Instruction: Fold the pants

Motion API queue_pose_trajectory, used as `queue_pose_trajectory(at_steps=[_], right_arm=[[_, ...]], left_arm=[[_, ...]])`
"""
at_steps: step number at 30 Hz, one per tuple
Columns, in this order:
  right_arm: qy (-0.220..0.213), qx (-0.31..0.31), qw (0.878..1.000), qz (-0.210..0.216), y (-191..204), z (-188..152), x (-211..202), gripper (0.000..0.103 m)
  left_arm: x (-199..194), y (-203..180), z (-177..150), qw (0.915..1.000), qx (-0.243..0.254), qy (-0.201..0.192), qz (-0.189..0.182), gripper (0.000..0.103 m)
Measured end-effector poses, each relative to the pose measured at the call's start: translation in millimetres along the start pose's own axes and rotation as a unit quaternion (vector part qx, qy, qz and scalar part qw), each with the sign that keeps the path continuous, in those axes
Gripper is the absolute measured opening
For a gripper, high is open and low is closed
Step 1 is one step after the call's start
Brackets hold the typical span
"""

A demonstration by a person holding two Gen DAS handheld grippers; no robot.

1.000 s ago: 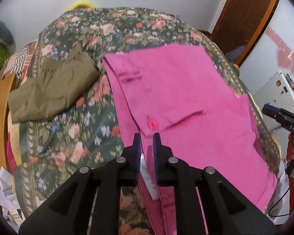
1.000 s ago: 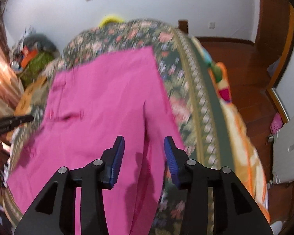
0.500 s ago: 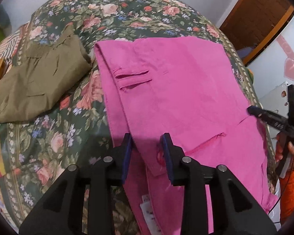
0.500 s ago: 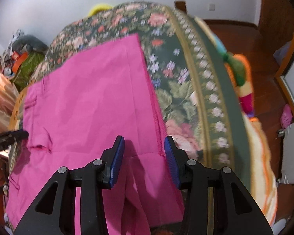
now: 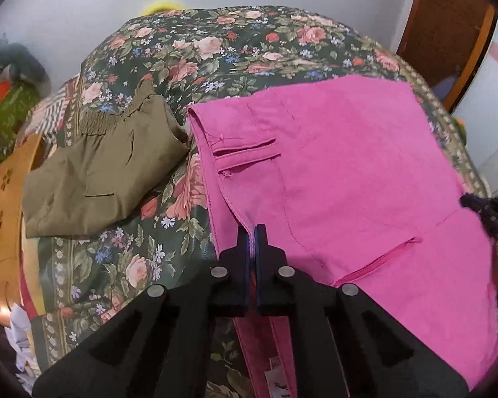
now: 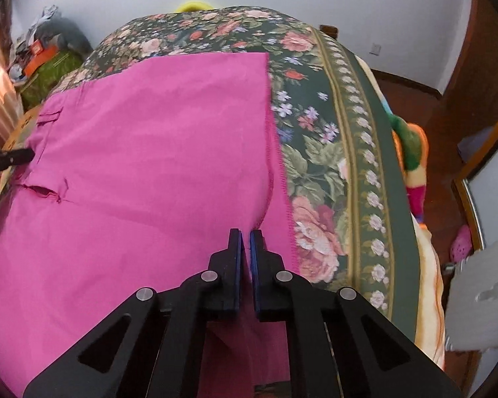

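The pink pants (image 5: 342,172) lie folded on the floral bedspread (image 5: 189,53). My left gripper (image 5: 251,232) is shut on the pants' waistband edge, with pink cloth showing between the blue pads. In the right wrist view the pink pants (image 6: 142,152) fill the left and centre. My right gripper (image 6: 245,235) is shut on the pants' hemmed edge, beside the stitched seam. Each gripper's tip shows at the edge of the other view: the right one (image 5: 481,205) and the left one (image 6: 13,158).
Folded olive pants (image 5: 96,172) lie on the bedspread left of the pink ones. A wooden board (image 5: 3,205) stands at the bed's left side. The bed's right edge (image 6: 401,179) drops to a wooden floor (image 6: 448,126). Clutter (image 6: 40,53) sits at the back left.
Both grippers stood open over the pants half a second ago and have shut on the cloth. The left moved onto the waistband edge, the right onto the hem edge.
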State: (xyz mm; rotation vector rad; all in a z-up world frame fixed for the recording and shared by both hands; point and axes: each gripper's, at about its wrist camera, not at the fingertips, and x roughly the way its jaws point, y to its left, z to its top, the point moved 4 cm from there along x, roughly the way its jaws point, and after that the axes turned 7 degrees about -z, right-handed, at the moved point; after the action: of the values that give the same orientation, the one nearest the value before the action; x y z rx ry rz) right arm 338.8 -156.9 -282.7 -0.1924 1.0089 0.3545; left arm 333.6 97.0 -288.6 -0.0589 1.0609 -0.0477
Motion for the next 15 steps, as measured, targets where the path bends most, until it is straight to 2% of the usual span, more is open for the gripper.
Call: queue_pose_trajectory(at_steps=[2,4,7,9,11,14,15], right_arm=[[0.01,0.005,1.0,0.004,-6,-3,0,0.004],[0.015,0.004,1.0,-0.006,-8,-2,-13,0.005],[-0.016,0.021,1.0,0.011,-5,4,-44,0.008],[-0.022,0.003,0.999,0.025,4,6,-54,0.008],[-0.011,-0.017,1.0,0.016,14,4,-47,0.011],[0.035,-0.022,0.999,0.003,13,-8,-16,0.017],[0.037,-0.014,0.999,0.008,9,-13,-9,0.027]], left_arm=[[-2,-4,0,0.9997,0.02,0.003,0.01,0.004],[-9,-7,0,0.9997,0.022,0.003,-0.003,0.004],[-11,-7,-2,0.9995,0.031,0.005,0.002,0.005],[-7,-3,-5,0.9997,0.022,0.014,0.001,0.006],[-6,-1,-6,0.9998,0.012,0.013,-0.004,0.007],[-8,2,-8,0.9999,0.008,0.009,-0.005,0.009],[-8,2,-9,0.9999,0.013,0.009,-0.004,0.009]])
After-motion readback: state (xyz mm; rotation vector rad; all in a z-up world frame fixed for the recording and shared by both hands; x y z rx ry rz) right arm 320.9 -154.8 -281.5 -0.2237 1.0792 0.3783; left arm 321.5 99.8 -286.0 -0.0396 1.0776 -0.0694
